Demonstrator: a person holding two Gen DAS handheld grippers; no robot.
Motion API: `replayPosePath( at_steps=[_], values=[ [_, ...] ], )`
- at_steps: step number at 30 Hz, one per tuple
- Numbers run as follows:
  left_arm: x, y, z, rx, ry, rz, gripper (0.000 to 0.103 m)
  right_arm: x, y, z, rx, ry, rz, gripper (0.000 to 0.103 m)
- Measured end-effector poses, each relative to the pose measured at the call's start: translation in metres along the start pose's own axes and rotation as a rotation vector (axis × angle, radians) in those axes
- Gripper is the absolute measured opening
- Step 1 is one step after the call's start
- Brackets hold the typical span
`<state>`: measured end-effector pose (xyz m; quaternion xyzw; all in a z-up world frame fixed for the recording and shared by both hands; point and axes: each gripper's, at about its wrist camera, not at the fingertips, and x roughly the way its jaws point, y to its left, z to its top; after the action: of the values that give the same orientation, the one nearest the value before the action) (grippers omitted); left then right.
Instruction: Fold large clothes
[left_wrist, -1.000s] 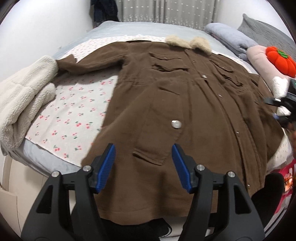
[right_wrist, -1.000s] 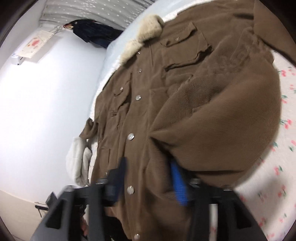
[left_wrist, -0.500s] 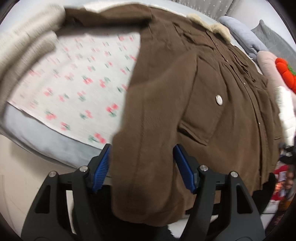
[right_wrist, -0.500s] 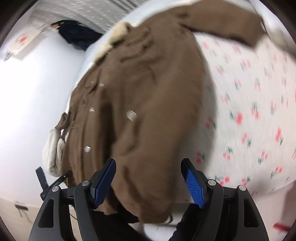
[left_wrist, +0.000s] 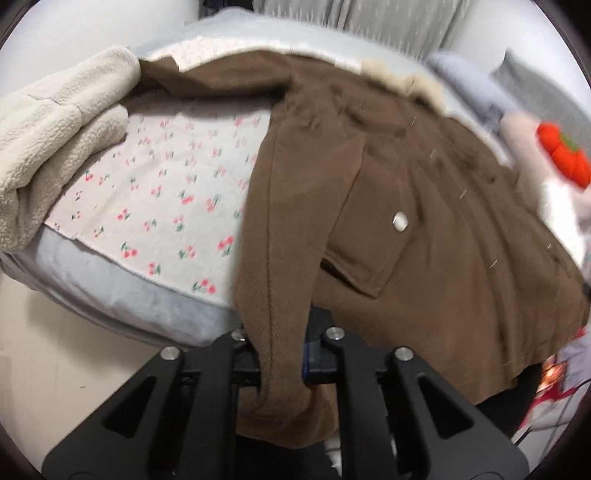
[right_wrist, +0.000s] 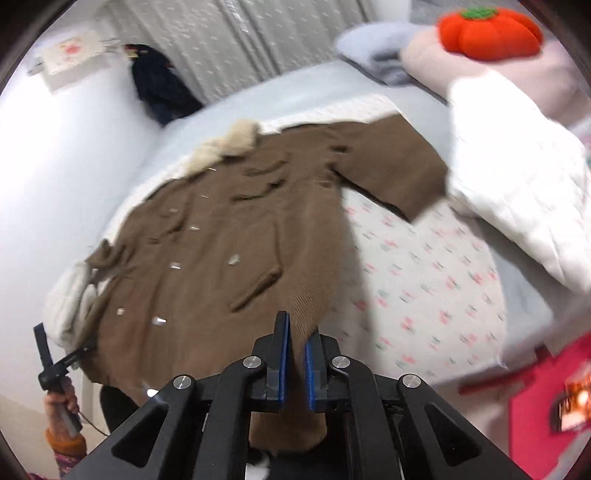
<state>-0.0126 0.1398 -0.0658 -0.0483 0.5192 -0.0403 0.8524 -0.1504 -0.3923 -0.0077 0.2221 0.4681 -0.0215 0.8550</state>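
Brown coat (left_wrist: 436, 229): lying front-up and spread across the bed (left_wrist: 122, 295), its pale fur collar (left_wrist: 402, 79) toward the far end, its hem hanging over the near edge. One sleeve is stretching out toward the cream fleece blanket (left_wrist: 55, 140) at one side; the other sleeve, in the right wrist view, is reaching toward a white quilted bundle (right_wrist: 517, 192).

Left gripper (left_wrist: 280, 365): its jaws have just been closing and are now clenching a bunched fold of the coat's near hem, the cloth standing up between the blue pads (left_wrist: 308, 354) and drooping below them.

Right gripper (right_wrist: 295, 354): its jaws have just been closing and are now pinching the coat's other near hem corner, the blue pads nearly meeting with a thin layer of brown cloth between them.

Cherry-print sheet (left_wrist: 166, 192): lying under the coat, showing bare at both sides of it.

Orange pumpkin cushion (right_wrist: 487, 31): sitting on a pink pillow (right_wrist: 436, 62) at the head of the bed, well apart from the coat.

Hand (right_wrist: 61, 402): at the lower left of the right wrist view, holding a black handle.
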Motion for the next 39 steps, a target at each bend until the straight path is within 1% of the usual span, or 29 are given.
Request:
replayPosePath(
  at_steps=[1,2,3,4,5,8,10,12,13,15,17,19,21,22,24,26,28,31,32,34,36,39],
  values=[
    [0.005,0.002,-0.003,-0.004,0.023,0.019,0.023,0.002,-0.004,-0.003,0.021,0.002,-0.019,0.012],
    [0.009,0.004,-0.004,-0.016,0.044,0.025,0.025,0.005,-0.014,-0.006,0.053,-0.005,-0.045,0.014],
    [0.01,0.006,-0.007,-0.024,0.061,0.027,0.028,0.008,-0.02,-0.009,0.076,-0.005,-0.051,0.022],
    [0.01,0.008,-0.007,-0.029,0.062,0.029,0.03,0.011,-0.024,-0.011,0.093,0.001,-0.049,0.028],
    [0.008,0.008,-0.007,-0.033,0.057,0.031,0.032,0.016,-0.027,-0.012,0.107,0.008,-0.05,0.029],
    [-0.002,0.008,0.003,-0.03,0.031,0.051,0.038,0.03,-0.022,-0.008,0.093,0.016,-0.048,0.03],
    [-0.006,0.004,0.01,-0.02,-0.012,0.063,0.051,0.043,-0.015,-0.004,0.088,0.026,-0.018,0.03],
    [-0.014,-0.002,0.019,0.002,-0.066,0.076,0.059,0.06,-0.005,0.005,0.067,0.027,0.009,0.03],
    [-0.016,-0.006,0.022,0.014,-0.084,0.068,0.062,0.068,0.0,0.009,0.056,0.03,0.024,0.03],
    [-0.016,-0.011,0.027,0.03,-0.094,0.04,0.063,0.08,0.008,0.012,0.048,0.05,0.044,0.03],
    [-0.012,-0.017,0.029,0.038,-0.07,0.018,0.064,0.095,0.014,0.012,0.019,0.072,0.049,0.03],
    [-0.007,-0.023,0.029,0.037,-0.041,0.001,0.065,0.109,0.016,0.008,0.003,0.097,0.019,0.036],
    [-0.003,-0.028,0.03,0.034,-0.029,-0.001,0.067,0.119,0.013,0.004,-0.009,0.128,0.003,0.037],
    [-0.003,-0.03,0.03,0.033,-0.028,0.002,0.07,0.122,0.012,0.003,-0.014,0.143,-0.008,0.04],
    [-0.004,-0.036,0.034,0.032,-0.034,0.015,0.08,0.126,0.011,-0.001,-0.036,0.19,-0.049,0.043],
    [-0.007,-0.044,0.039,0.04,-0.053,0.021,0.082,0.122,0.017,-0.003,-0.083,0.206,-0.082,0.046],
    [-0.008,-0.052,0.045,0.05,-0.06,0.017,0.083,0.116,0.022,-0.004,-0.119,0.214,-0.125,0.057],
    [-0.008,-0.067,0.055,0.081,-0.063,0.004,0.087,0.103,0.026,-0.001,-0.151,0.199,-0.176,0.062],
    [-0.007,-0.073,0.059,0.095,-0.068,-0.001,0.088,0.097,0.028,0.0,-0.163,0.183,-0.189,0.063],
    [-0.006,-0.084,0.067,0.117,-0.078,-0.011,0.089,0.086,0.028,0.005,-0.175,0.144,-0.199,0.068],
    [-0.003,-0.095,0.075,0.134,-0.084,-0.028,0.09,0.074,0.023,0.012,-0.173,0.092,-0.197,0.071],
    [0.007,-0.114,0.089,0.154,-0.087,-0.05,0.09,0.061,0.011,0.028,-0.168,-0.016,-0.198,0.077]
  ],
)
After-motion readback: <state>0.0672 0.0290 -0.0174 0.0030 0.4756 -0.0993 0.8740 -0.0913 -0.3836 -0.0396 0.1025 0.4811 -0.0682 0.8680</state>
